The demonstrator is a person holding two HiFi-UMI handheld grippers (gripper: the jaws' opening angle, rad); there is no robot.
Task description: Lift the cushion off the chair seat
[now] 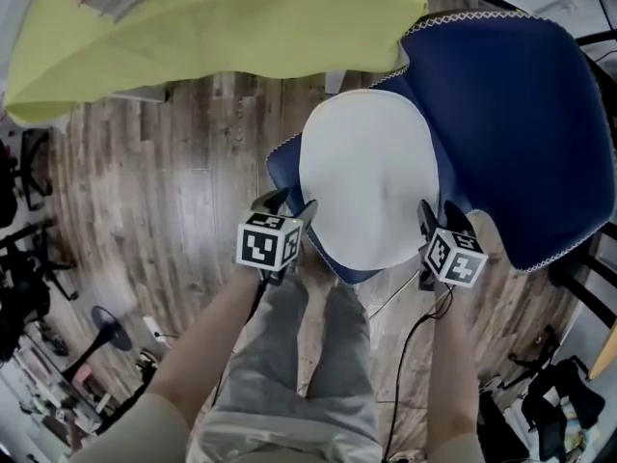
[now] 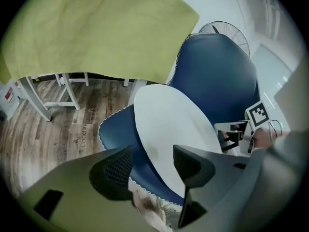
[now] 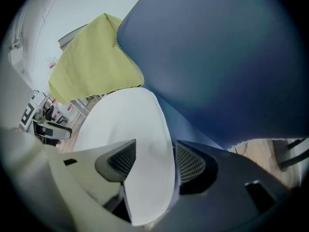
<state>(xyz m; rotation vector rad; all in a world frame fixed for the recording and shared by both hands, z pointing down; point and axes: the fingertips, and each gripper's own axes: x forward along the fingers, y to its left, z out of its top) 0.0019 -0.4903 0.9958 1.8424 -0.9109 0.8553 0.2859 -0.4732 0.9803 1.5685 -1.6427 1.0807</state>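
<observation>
Left gripper (image 2: 152,151) jaws released astride cushion (image 2: 169,120) rim, right gripper (image 3: 154,143) jaws likewise spread.

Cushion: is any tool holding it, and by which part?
Nothing is held: the left tool and right tool are open, each astride one side edge of the cushion.

Smooth matt white cushion (image 1: 366,177), blue cloth chair (image 1: 521,114), wood-plank floor (image 1: 174,191)

Wood floor (image 1: 174,191), table (image 2: 71,94) w/ yellow cloth (image 1: 222,27), fan (image 1: 108,328)
</observation>
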